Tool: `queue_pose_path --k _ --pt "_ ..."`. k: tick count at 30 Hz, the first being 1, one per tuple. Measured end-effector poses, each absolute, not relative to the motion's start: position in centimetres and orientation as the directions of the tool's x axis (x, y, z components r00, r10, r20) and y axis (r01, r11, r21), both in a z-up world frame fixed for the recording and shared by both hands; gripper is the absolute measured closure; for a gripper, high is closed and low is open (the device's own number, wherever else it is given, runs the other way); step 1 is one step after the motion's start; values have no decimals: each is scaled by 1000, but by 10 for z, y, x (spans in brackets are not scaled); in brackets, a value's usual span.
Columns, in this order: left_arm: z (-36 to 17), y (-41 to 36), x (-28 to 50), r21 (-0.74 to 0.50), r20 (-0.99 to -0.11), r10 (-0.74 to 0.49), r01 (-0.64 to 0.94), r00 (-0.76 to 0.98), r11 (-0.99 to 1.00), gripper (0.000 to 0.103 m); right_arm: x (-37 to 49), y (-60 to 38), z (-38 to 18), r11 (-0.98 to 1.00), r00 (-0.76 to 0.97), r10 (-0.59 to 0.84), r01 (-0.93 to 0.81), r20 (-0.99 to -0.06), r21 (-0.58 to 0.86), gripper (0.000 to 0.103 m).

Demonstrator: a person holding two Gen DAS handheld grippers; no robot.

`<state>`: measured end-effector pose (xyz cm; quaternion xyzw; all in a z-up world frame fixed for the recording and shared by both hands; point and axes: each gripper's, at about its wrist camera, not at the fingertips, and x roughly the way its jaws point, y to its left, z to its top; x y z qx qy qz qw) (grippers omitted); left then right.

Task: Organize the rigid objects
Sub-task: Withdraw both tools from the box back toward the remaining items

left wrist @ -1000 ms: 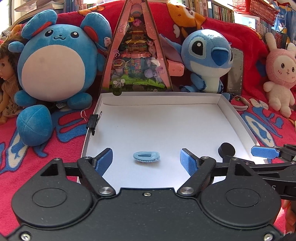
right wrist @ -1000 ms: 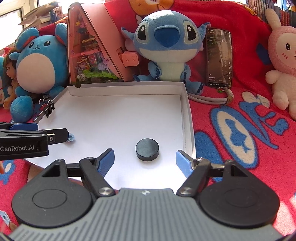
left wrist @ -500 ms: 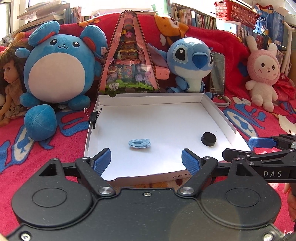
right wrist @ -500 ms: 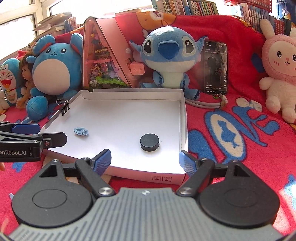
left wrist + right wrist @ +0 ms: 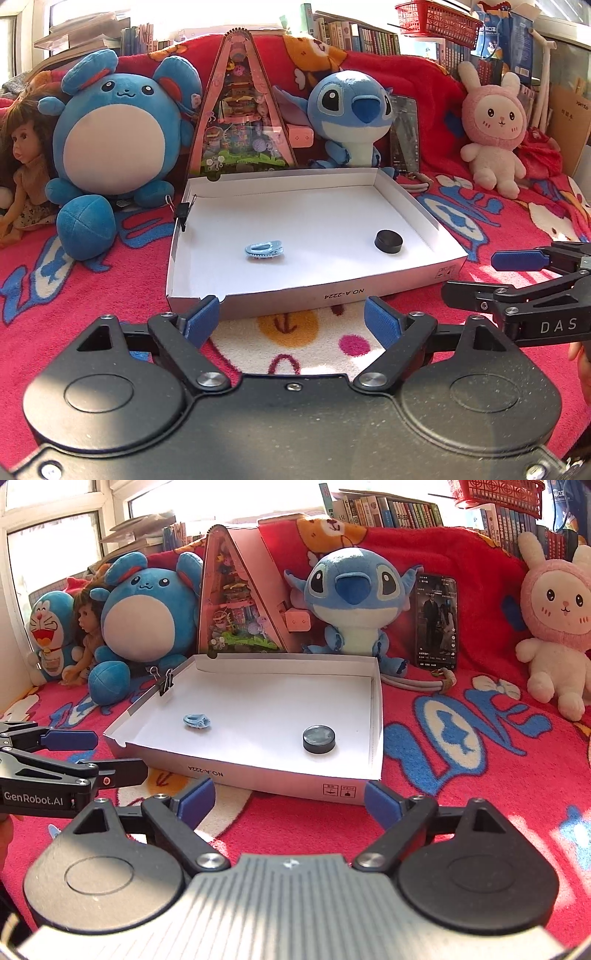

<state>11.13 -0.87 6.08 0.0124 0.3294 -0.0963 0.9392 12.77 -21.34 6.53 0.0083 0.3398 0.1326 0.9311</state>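
A shallow white cardboard tray (image 5: 280,297) (image 5: 280,781) lies on a red blanket. Inside it are a small light-blue hair clip (image 5: 264,250) (image 5: 197,720) at the left and a black round puck (image 5: 388,240) (image 5: 319,739) at the right. My left gripper (image 5: 291,315) is open and empty, held in front of the tray's near wall. My right gripper (image 5: 289,798) also hangs short of that wall; its jaws are opening with nothing between them. Each gripper shows side-on in the other's view: the right gripper (image 5: 487,277) and the left gripper (image 5: 99,755).
Behind the tray stand a round blue plush (image 5: 114,140), a pink triangular display box (image 5: 240,122), a blue alien plush (image 5: 354,118), a phone (image 5: 436,622) and a pink rabbit plush (image 5: 495,133). A black binder clip (image 5: 183,212) grips the tray's left wall. A doll (image 5: 22,162) sits far left.
Both grippers have drawn back from over the tray to in front of its near wall, and their jaws stand a little wider. The clip and puck have not moved.
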Motion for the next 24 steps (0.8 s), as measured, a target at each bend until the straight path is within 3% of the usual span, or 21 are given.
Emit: queue_pose_path --k 20,24 --pt "45 8 45 -73 -629 -193 190 753 979 18 61 -210 58 951 744 289 -293 -602 94 6" --pt "39 16 26 -67 -629 -185 184 755 981 22 46 -213 51 956 753 284 -273 -594 112 7"
